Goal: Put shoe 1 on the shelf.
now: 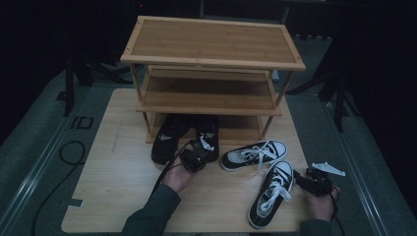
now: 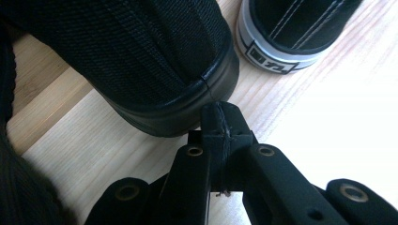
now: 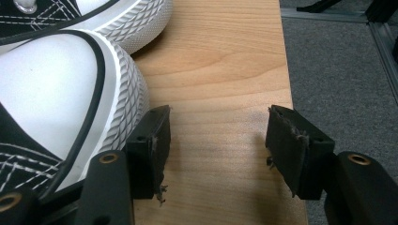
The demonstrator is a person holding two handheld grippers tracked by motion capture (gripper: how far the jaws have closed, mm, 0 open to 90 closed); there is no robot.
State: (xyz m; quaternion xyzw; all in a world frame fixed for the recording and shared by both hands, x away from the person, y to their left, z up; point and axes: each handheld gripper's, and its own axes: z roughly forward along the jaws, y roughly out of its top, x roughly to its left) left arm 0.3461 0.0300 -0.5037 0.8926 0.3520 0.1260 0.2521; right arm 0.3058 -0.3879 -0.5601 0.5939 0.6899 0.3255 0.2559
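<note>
The right gripper (image 3: 218, 140) hangs low over the wooden table (image 3: 220, 70), its two black jaws standing well apart with bare wood between them; the left-hand jaw sits just beside the ribbed white rubber toe of a black-and-white sneaker (image 3: 56, 103); whether it touches the sole I cannot tell; a second sneaker (image 3: 117, 21) of the same kind lies beyond, toe against the first; past the table's edge runs grey carpet (image 3: 338, 70).
</note>
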